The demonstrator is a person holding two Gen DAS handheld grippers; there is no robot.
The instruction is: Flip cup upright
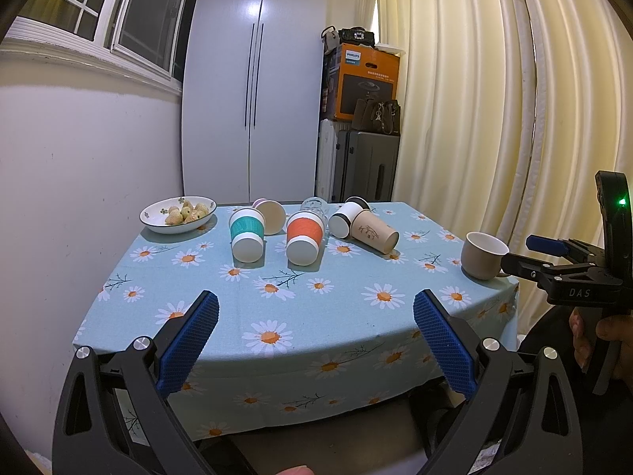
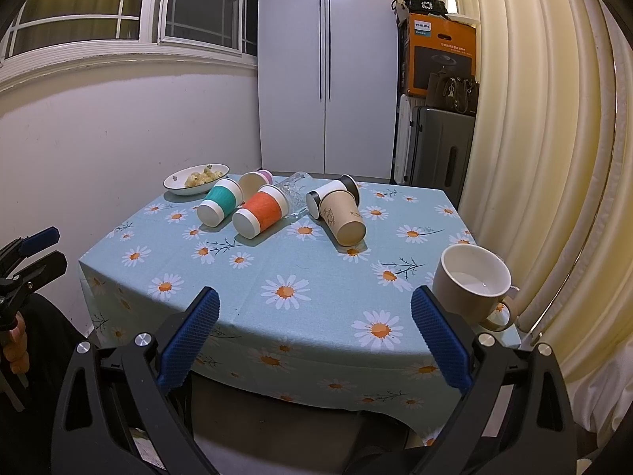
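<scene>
Left gripper (image 1: 315, 340): jaws standing spread wide, pinching nothing, hanging over the near edge of the tabletop (image 1: 356, 316).

Right gripper (image 2: 314, 338): jaws likewise standing spread wide and holding nothing, hovering over the near edge of the tabletop.

Beige mug (image 2: 472, 283): sitting upright, mouth up, just beyond and touching the outline of the right-hand jaw in the right wrist view; outside the gap, not between the jaws. In the left wrist view it is sitting far to the right of the jaws, beside the right gripper's tips.

Teal-sleeved cup (image 1: 247, 238): lying on its side, base facing the jaws, well ahead of the left-hand jaw.

Orange-sleeved cup (image 1: 304, 238): lying on its side just right of the teal one, well ahead of the gap in both views.

Paper cup (image 2: 343, 217): lying on its side, ahead and slightly right of the gap, its far end touching a white cup with black rim (image 2: 328, 194).

Pink-rimmed cup (image 2: 253, 183) and clear glass (image 2: 294, 190): lying behind the sleeved cups, farthest from the jaws.

Bowl (image 1: 178, 213): sitting at the far left corner, holding pale lumps of food.
</scene>
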